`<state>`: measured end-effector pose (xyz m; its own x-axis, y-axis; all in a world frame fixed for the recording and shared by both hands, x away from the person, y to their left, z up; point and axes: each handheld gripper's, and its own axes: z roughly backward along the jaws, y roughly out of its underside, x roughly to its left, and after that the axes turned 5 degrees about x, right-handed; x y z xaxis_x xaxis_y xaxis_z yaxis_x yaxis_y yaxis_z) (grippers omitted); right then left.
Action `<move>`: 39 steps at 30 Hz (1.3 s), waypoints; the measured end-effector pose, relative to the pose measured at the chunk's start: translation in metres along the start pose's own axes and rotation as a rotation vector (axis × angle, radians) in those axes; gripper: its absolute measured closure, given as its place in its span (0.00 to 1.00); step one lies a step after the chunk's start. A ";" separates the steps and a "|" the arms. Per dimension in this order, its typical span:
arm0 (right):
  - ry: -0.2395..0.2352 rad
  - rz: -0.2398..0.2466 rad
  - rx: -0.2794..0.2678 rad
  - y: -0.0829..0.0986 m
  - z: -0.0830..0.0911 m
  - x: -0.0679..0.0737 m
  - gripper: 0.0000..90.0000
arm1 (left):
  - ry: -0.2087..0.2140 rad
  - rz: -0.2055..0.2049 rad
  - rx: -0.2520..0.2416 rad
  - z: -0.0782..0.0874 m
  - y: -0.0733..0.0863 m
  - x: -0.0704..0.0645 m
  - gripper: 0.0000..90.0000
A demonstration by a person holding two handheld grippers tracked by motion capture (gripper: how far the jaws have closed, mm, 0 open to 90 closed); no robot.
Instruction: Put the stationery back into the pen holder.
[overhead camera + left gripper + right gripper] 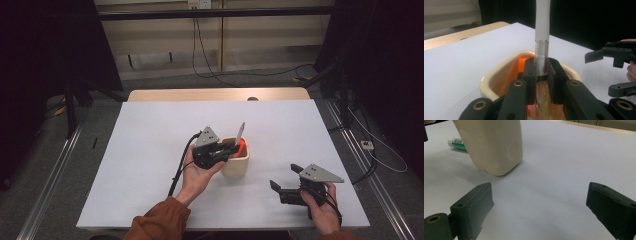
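A cream cup [236, 162] stands in the middle of the white table. My left gripper [231, 148] is at the cup's left rim, shut on a slim white stick [241, 131] that rises tilted out of the cup. In the left gripper view the jaws [541, 68] clamp the stick's [542, 32] clear ribbed lower part above the cup's rim [489, 78]. Something orange [522, 63] lies inside the cup; I cannot tell what it is. My right gripper [285, 176] rests open near the front right, apart from the cup [494, 145], nothing between its jaws [539, 212].
A small green and white tube [456, 143] lies on the table just behind the cup. The white tabletop [150, 130] has free room to the left, right and back. A wooden strip [215, 94] runs along its far edge. Cables cross the floor beyond.
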<state>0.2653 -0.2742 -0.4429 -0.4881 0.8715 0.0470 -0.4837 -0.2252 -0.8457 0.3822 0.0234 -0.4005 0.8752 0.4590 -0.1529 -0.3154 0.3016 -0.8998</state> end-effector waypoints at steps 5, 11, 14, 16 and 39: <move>-0.002 -0.003 0.003 0.000 0.000 0.000 0.07 | -0.012 0.007 0.005 0.006 -0.003 -0.001 0.74; -0.003 0.000 0.003 0.000 -0.001 0.000 0.07 | -0.054 0.003 0.028 0.012 -0.007 0.002 0.51; -0.004 0.000 0.002 0.000 -0.001 0.000 0.07 | -0.071 0.003 0.013 0.017 -0.010 0.003 0.40; -0.004 0.000 0.002 0.000 -0.001 0.000 0.07 | -0.088 -0.007 0.007 0.019 -0.013 0.004 0.30; -0.007 0.000 0.003 -0.001 -0.001 0.000 0.07 | -0.120 -0.005 0.056 0.055 -0.013 0.019 0.05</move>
<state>0.2664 -0.2731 -0.4430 -0.4931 0.8685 0.0506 -0.4855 -0.2265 -0.8444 0.3827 0.0745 -0.3695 0.8280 0.5526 -0.0953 -0.3338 0.3491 -0.8756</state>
